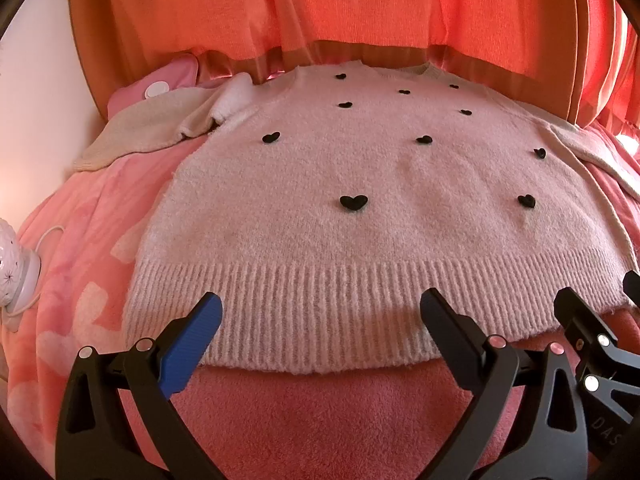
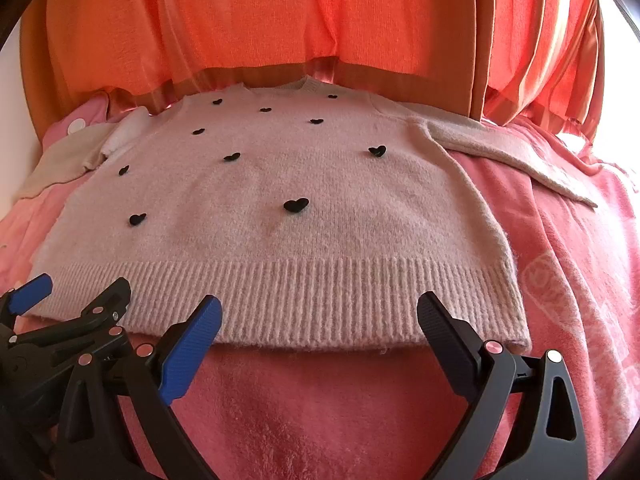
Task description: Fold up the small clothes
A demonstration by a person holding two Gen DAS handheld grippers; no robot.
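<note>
Pink sweater [image 1: 360,216] flat; lamp [image 1: 16,264] left view only; both tools [image 1: 320,320] [image 2: 318,320] wide apart, empty.

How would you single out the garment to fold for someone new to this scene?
On the pink blanket below the orange curtain, the sweater lies flat, ribbed hem nearest both open grippers. Unlike the plain cream cloth beside its left shoulder, it carries small black hearts.
</note>
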